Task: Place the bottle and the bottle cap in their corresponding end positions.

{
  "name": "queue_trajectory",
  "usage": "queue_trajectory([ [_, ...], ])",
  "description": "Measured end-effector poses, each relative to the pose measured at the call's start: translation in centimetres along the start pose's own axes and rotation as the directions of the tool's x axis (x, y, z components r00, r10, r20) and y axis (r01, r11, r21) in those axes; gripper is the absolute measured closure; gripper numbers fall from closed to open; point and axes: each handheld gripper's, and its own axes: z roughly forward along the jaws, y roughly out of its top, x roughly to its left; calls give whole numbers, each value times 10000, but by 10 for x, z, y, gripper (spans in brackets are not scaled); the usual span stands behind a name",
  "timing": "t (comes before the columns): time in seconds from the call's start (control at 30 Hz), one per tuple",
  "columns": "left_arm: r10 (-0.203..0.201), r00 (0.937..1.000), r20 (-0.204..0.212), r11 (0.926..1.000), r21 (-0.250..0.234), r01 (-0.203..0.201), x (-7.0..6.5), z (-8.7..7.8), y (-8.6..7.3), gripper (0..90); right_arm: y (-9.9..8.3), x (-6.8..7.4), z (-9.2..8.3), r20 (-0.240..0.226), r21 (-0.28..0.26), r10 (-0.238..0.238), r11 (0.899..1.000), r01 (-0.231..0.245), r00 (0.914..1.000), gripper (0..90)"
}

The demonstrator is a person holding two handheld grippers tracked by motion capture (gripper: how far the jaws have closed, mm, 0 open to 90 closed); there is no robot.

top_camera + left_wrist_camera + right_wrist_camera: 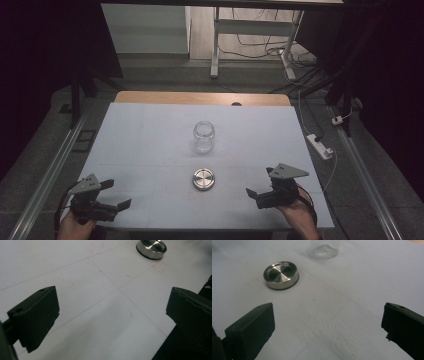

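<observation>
Both of my grippers sit low in the high view: my left gripper [116, 194] at the lower left of the frame, my right gripper [260, 182] at the lower right, each with its jaws spread wide and pinching nothing. Between them, a little above, the round metal lid [203, 179] lies flat on the white mat [140, 135], well apart from either tool. In my right gripper view the lid shows at upper left; in my left gripper view, at the top right edge. Above the lid, mid-frame, the clear glass jar [204, 136] stands upright and uncapped. Beyond the mat a strip of wooden tabletop [200, 98] shows, then grey floor, a desk frame [216, 45] and loose cables [260, 50].
</observation>
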Motion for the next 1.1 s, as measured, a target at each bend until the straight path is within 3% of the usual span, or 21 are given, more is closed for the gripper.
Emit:
queue_trajectory([
  [0.33, -239, 9984, -509, 9997, 67, 243, 3, -8, -9, 0, -23, -8, -21, 652, -18, 489, 9988, -489, 9967, 0],
  [0.57, -297, 9968, -744, 9994, 165, 310, 3, -11, -14, 0, -41, -10, -31, 1136, 361, 777, 9960, -823, 9905, 0],
  [0.9, -268, 9945, -1013, 9971, 683, 338, 1, -11, -21, 0, -59, -9, -38, 1309, 878, 1210, 9872, -1331, 9840, 0],
  [1.1, -535, 9935, -1007, 9956, 718, 609, 4, -12, -22, 0, -63, -10, -45, 1483, 715, 1530, 9837, -1649, 9770, 0],
])
